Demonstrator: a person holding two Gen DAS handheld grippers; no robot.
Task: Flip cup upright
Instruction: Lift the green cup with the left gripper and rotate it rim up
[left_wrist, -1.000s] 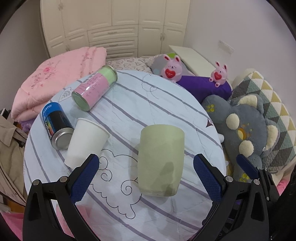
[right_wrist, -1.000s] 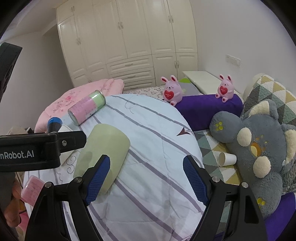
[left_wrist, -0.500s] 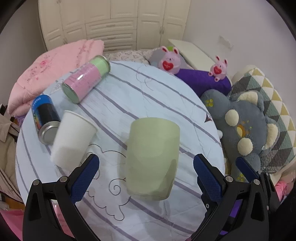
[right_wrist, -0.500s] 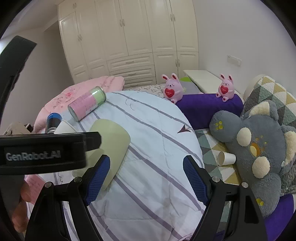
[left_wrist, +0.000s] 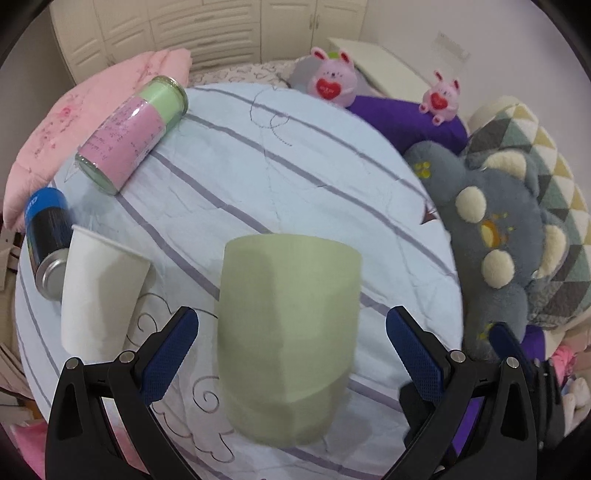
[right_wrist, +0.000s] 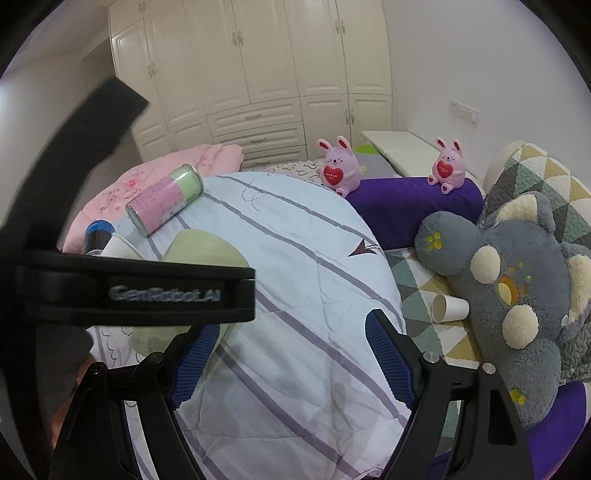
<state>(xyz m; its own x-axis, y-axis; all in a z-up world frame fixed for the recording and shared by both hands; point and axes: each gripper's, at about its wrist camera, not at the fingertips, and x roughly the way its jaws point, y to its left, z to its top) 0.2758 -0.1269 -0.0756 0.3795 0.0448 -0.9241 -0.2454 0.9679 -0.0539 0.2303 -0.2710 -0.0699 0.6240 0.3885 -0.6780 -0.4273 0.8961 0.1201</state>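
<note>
Left wrist view, from left to right: a blue spray can (left_wrist: 46, 240) lies at the edge of the striped quilt (left_wrist: 295, 177), a white paper cup (left_wrist: 98, 291) lies just beside it, and a pink-and-green canister (left_wrist: 131, 134) lies farther back. The pale green cup (left_wrist: 288, 339) lies on its side in the middle, its rounded base toward me and its mouth pointing away. My left gripper (left_wrist: 291, 354) hangs around it with the jaws spread wide, 1 pad on each side of the cup and neither touching it.

In the right wrist view, the green cup (right_wrist: 199, 251) shows at the left, half hidden behind the left gripper's black body. My right gripper (right_wrist: 291, 354) is also spread apart, holding nothing, over bare quilt. A grey plush toy (right_wrist: 509, 295) sits at the far right.

I judge the task barely begun: the cup is framed, not yet gripped, lifted or turned upright.
</note>
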